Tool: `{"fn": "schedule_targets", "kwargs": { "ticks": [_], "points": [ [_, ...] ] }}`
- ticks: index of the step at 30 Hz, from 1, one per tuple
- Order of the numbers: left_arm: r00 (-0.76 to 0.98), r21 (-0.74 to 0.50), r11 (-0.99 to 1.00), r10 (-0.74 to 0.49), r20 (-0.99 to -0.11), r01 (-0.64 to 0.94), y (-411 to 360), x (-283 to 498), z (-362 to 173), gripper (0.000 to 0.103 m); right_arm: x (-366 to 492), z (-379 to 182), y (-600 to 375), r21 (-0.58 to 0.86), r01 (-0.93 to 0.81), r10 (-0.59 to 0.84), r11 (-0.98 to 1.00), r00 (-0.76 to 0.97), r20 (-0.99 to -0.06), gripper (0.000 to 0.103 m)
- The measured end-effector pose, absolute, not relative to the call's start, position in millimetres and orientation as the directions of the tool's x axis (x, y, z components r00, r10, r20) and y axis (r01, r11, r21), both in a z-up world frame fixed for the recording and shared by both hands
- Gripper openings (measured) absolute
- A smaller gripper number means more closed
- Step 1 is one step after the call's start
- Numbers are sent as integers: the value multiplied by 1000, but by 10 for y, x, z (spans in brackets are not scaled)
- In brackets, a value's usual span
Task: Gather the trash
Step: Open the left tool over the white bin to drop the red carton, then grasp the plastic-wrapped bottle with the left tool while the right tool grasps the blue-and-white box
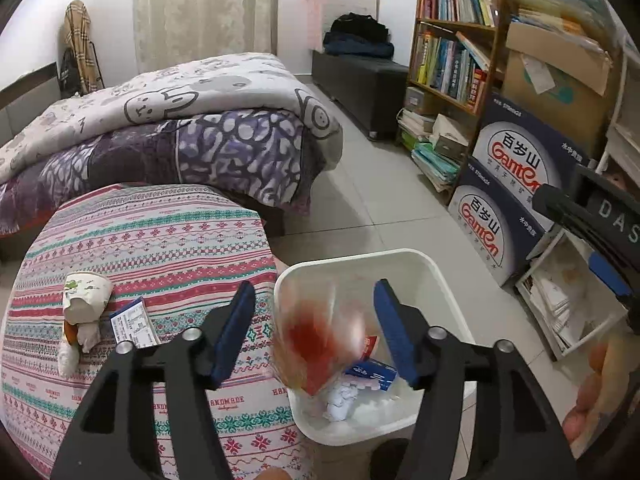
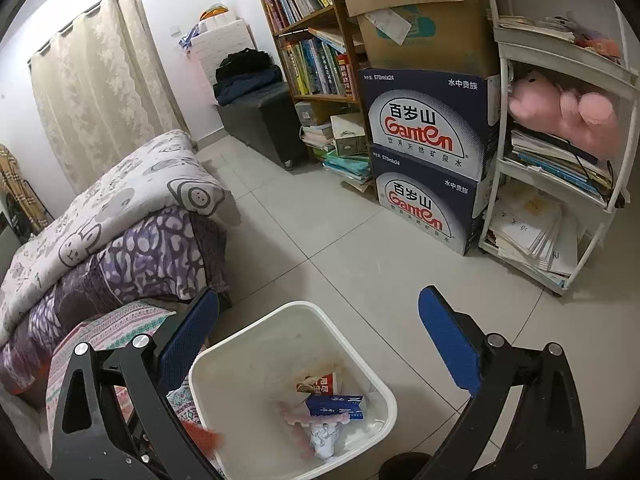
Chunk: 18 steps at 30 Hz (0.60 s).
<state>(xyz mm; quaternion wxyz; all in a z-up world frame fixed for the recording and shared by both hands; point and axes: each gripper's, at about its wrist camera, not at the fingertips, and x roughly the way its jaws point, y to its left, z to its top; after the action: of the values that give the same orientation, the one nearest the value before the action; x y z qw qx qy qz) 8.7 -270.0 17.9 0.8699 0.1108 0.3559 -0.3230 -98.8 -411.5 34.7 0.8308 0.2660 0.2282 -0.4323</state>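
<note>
A white trash bin [image 1: 436, 276] stands on the tiled floor beside the round table [image 1: 168, 224]; it holds crumpled paper [image 1: 340, 398], a blue box [image 1: 372, 372] and a red packet. My left gripper [image 1: 316, 328] is open above the bin's left rim; a blurred clear wrapper with a red patch [image 1: 316, 336] is in mid-air between its fingers, falling loose. On the table lie a crushed paper cup [image 1: 86, 296], a blue-edged ticket [image 1: 132, 324] and tissue bits. My right gripper [image 2: 320, 344] is open and empty above the bin [image 2: 372, 376]. It also shows in the left wrist view [image 1: 592, 232].
A bed with quilts [image 1: 168, 128] stands behind the table. A bookshelf [image 1: 452, 48], stacked Ganten water boxes [image 2: 428, 152], a cardboard box and a white rack with papers [image 2: 560, 184] line the right wall. A dark bench [image 1: 360, 80] stands at the back.
</note>
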Motion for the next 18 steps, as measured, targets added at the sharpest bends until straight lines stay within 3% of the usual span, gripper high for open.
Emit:
{"fn": "schedule_targets", "kwargs": {
  "ticks": [18],
  "points": [
    [599,11,837,-383,-703,548,-2295,397,123,72,-644,275,-3809,196,802,-550,565,543,-634,96]
  ]
}}
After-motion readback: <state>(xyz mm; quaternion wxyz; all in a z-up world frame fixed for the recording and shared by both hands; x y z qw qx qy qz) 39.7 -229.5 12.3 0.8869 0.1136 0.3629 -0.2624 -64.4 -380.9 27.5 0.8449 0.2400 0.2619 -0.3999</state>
